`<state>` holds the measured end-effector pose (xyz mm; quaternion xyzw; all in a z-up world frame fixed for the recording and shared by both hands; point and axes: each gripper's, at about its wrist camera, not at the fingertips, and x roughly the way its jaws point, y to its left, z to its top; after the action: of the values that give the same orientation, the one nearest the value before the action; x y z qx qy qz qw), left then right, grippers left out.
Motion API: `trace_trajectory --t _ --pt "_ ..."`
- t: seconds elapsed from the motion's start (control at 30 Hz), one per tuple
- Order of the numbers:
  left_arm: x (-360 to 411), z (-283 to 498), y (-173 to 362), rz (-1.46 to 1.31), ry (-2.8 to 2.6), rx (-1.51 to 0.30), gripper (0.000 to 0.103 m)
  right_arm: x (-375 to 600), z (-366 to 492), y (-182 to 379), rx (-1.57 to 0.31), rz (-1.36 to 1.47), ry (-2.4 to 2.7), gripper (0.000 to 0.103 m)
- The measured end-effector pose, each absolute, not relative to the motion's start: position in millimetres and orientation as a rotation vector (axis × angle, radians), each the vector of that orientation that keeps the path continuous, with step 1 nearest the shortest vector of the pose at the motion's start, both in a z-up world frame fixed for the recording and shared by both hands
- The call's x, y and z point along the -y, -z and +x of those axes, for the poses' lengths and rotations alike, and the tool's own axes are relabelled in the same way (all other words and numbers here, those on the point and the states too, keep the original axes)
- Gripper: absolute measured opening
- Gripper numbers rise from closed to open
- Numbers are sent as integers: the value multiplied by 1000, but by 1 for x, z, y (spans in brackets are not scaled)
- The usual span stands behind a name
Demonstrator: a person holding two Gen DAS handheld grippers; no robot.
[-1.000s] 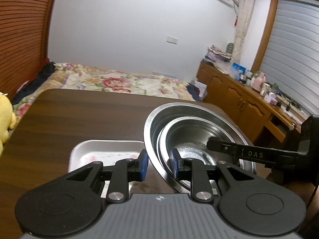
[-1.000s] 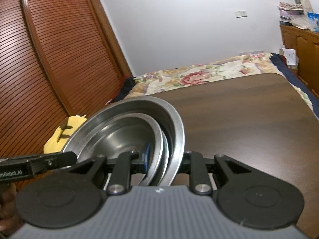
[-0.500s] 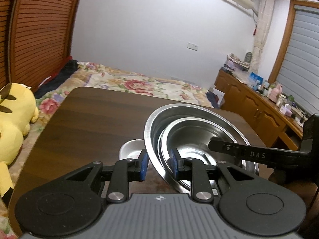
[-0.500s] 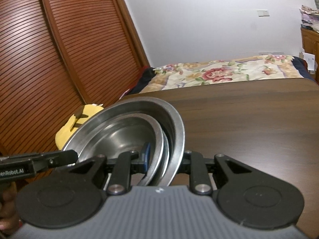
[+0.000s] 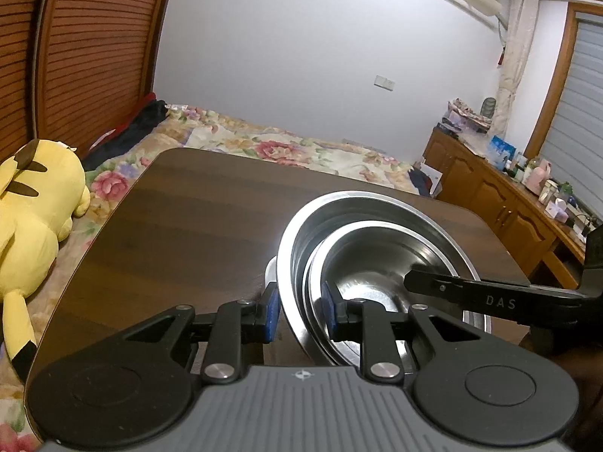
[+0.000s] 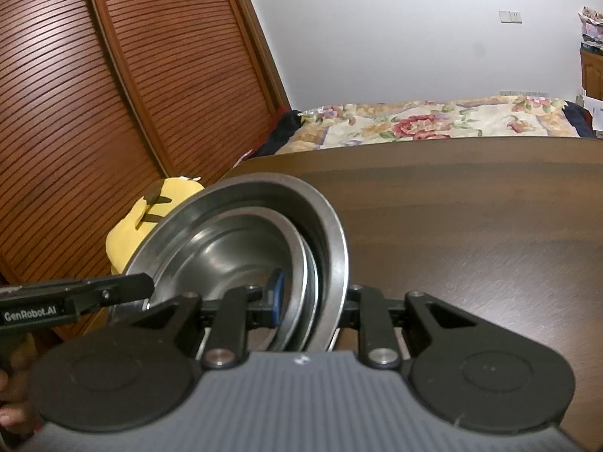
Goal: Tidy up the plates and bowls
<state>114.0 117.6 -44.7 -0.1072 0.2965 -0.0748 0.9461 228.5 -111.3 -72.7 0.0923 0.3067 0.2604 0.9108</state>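
Above our dark wooden table (image 5: pixel 196 233), beside a floral bed (image 5: pixel 286 150), both grippers (image 5: pixel 299 310) (image 6: pixel 312 301) clamp the nested steel bowls (image 5: pixel 377 248).

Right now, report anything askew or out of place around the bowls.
The small bowl sits off-centre in the large bowl, crowded toward the left gripper. The left gripper and the right gripper each clamp the nested rims on opposite sides. Nothing looks spilled or damaged.
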Motion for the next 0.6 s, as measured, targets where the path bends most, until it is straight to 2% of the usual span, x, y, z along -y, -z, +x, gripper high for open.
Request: trace_trajectory --t 0.6 --pt "-118 123 51 -224 138 -609 26 105 231 80 -641 200 -547 26"
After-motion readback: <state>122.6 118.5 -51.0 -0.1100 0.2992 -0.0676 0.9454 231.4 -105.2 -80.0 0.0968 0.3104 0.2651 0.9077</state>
